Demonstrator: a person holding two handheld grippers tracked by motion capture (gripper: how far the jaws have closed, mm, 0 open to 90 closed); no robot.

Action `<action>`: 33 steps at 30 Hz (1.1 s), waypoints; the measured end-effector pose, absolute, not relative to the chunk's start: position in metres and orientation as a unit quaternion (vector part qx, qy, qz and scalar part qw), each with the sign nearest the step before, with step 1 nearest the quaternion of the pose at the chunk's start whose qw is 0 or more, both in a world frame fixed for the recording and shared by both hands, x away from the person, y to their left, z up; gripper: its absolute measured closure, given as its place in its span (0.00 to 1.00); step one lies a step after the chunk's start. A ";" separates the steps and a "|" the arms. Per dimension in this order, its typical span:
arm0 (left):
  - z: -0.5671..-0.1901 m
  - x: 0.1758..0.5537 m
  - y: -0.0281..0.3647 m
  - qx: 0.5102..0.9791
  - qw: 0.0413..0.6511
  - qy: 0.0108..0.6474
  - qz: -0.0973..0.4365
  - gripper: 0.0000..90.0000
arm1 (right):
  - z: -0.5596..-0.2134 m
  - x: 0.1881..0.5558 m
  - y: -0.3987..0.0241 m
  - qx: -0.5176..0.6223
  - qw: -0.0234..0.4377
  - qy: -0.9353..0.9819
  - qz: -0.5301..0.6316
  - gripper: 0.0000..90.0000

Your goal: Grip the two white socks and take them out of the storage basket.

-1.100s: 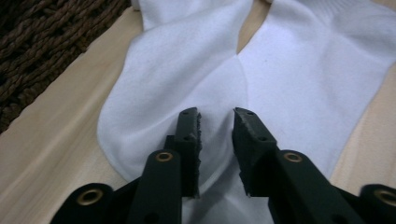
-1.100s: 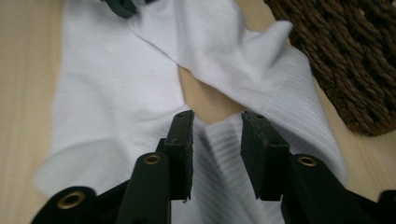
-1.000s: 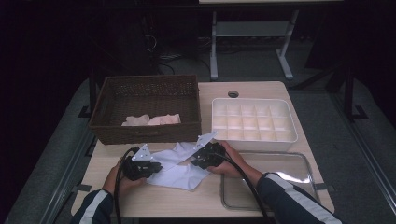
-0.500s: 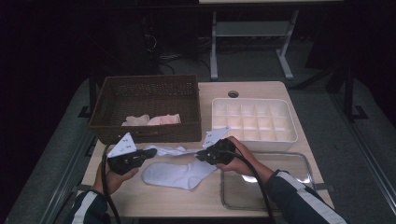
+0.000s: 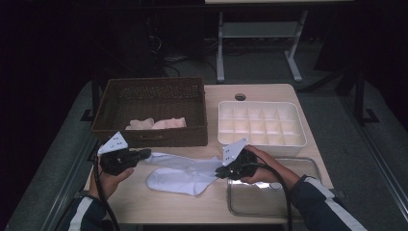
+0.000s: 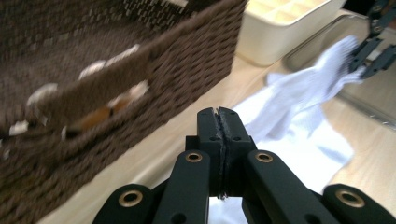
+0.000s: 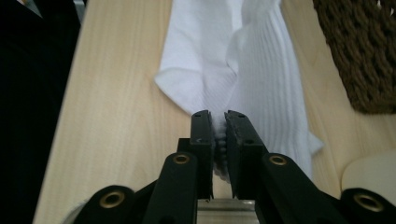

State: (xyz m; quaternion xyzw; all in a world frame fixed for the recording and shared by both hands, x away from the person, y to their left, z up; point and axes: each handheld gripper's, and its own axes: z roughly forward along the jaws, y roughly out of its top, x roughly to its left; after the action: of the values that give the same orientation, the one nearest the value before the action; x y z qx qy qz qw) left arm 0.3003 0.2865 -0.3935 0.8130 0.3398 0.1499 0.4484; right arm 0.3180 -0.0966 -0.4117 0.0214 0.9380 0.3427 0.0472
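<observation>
Meanwhile, at a pale wooden table [image 5: 260, 91], a person stretches a white sock [image 5: 183, 174] between two hand-held grippers. At one end, the right gripper [image 5: 220, 172] pinches a fold of the ribbed fabric, its jaws having just closed in on the cloth that shows squeezed between them in the right gripper view [image 7: 219, 133]. At the other end, the left gripper [image 5: 146, 154] meets the sock with its jaws pressed tight together [image 6: 218, 114]; white fabric lies just beneath and beyond them, though whether any of it is caught in the seam cannot be told. The sock lies along the front of the table, one end lifted toward each gripper and the middle resting on the wood, just in front of a brown wicker basket [image 5: 150, 137] that holds pale cloth items [image 5: 155, 123]. A white divided tray [image 5: 262, 126] stands to the basket's right, and a clear shallow tray [image 5: 288, 204] sits under the right hand [image 5: 262, 166]
</observation>
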 end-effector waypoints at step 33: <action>-0.462 0.356 0.284 0.836 0.339 0.409 0.138 0.78 | -0.454 0.347 -0.085 0.229 0.105 0.913 0.321 0.76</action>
State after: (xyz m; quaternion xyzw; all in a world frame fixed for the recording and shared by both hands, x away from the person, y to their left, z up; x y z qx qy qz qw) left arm 0.3560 0.2843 -0.4621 0.8360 0.4087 0.1380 0.3391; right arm 0.3467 -0.0852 -0.4542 0.2290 0.9130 0.3209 0.1047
